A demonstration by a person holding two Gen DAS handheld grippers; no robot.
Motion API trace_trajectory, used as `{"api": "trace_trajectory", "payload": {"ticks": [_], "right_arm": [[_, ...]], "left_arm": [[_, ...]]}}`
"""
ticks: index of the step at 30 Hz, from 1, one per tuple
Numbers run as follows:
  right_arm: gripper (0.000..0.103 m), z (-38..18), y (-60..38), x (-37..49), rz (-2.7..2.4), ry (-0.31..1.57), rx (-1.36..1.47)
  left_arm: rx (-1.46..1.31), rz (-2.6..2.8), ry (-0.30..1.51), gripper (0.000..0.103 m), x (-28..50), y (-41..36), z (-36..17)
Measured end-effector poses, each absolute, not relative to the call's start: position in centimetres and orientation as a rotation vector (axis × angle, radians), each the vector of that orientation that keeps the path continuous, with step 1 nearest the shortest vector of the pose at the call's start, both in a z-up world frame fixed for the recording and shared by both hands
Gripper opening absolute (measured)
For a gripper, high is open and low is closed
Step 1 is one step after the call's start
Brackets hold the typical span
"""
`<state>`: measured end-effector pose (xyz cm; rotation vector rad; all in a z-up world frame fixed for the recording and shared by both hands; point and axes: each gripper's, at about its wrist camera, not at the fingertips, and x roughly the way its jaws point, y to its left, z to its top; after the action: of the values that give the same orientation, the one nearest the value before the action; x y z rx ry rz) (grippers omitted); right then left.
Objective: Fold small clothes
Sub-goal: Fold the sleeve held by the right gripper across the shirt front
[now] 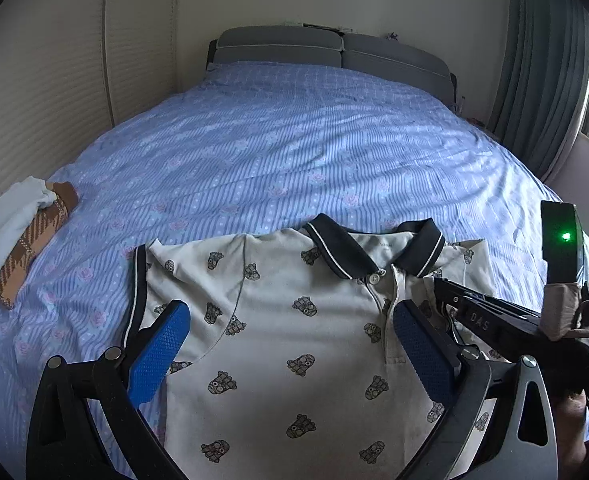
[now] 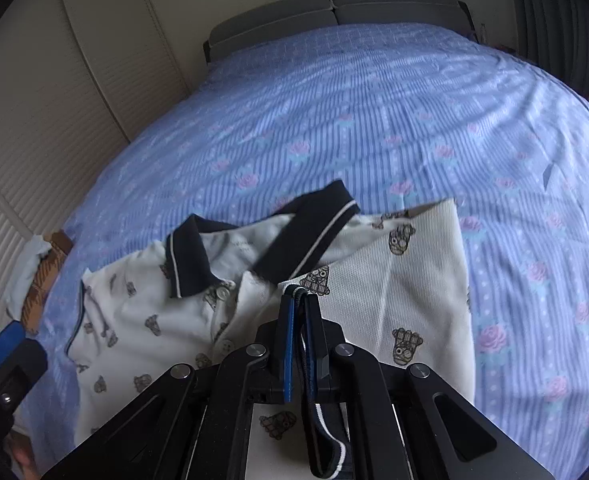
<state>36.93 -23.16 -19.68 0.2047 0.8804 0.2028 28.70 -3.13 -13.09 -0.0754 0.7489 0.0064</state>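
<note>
A small white polo shirt (image 1: 294,340) with a navy collar (image 1: 342,248) and dark printed figures lies face up on the blue bed sheet (image 1: 294,140). My left gripper (image 1: 290,344) is open and empty, its blue pads (image 1: 162,352) spread just above the shirt's chest. My right gripper (image 2: 300,300) is shut on the shirt's right sleeve, whose navy cuff (image 2: 326,436) hangs between the fingers; the sleeve is folded over the shirt front (image 2: 394,280). The right gripper also shows in the left wrist view (image 1: 486,316), over the shirt's right side.
A folded stack of a white and a brown plaid garment (image 1: 18,240) lies at the bed's left edge. A grey headboard (image 1: 334,52) stands at the far end, a louvred wall on the left, curtains (image 1: 542,80) on the right.
</note>
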Motion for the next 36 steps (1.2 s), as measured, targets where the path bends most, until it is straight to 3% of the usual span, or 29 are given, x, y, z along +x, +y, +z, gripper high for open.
{"api": "trace_trajectory", "payload": {"ticks": [4, 7, 8, 21, 23, 25, 29, 35, 36], "right_arm": [[0.010, -20.5, -23.4, 36.5, 0.220, 0.887, 0.212], [0.030, -19.2, -24.0, 34.9, 0.202, 0.844, 0.161], [0.030, -18.5, -24.4, 34.0, 0.199, 0.822, 0.154], [0.029, -17.6, -24.0, 27.0, 0.157, 0.798, 0.003], [0.026, -18.3, -23.9, 27.5, 0.151, 0.819, 0.000], [0.013, -19.1, -24.2, 27.9, 0.163, 0.846, 0.019], [0.008, -20.3, -24.1, 27.7, 0.205, 0.888, 0.053], [0.008, -20.1, -23.4, 26.7, 0.198, 0.874, 0.066], [0.011, -19.7, -23.2, 26.5, 0.188, 0.863, 0.073]], "left_arm": [[-0.063, -0.005, 0.752, 0.103, 28.5, -3.3, -13.7], [-0.064, -0.014, 0.754, 0.103, 28.4, -3.5, -13.9], [-0.066, -0.019, 0.757, 0.103, 28.3, -3.6, -14.0], [-0.039, -0.058, 0.772, 0.103, 25.7, -5.3, -14.5], [-0.038, -0.054, 0.777, 0.103, 25.5, -5.1, -14.7], [-0.041, -0.047, 0.780, 0.103, 25.3, -4.7, -14.9], [-0.046, -0.032, 0.779, 0.103, 25.1, -3.7, -15.1], [-0.067, -0.017, 0.783, 0.103, 25.0, -1.7, -15.5], [-0.071, -0.014, 0.781, 0.103, 25.0, -1.2, -15.5]]}}
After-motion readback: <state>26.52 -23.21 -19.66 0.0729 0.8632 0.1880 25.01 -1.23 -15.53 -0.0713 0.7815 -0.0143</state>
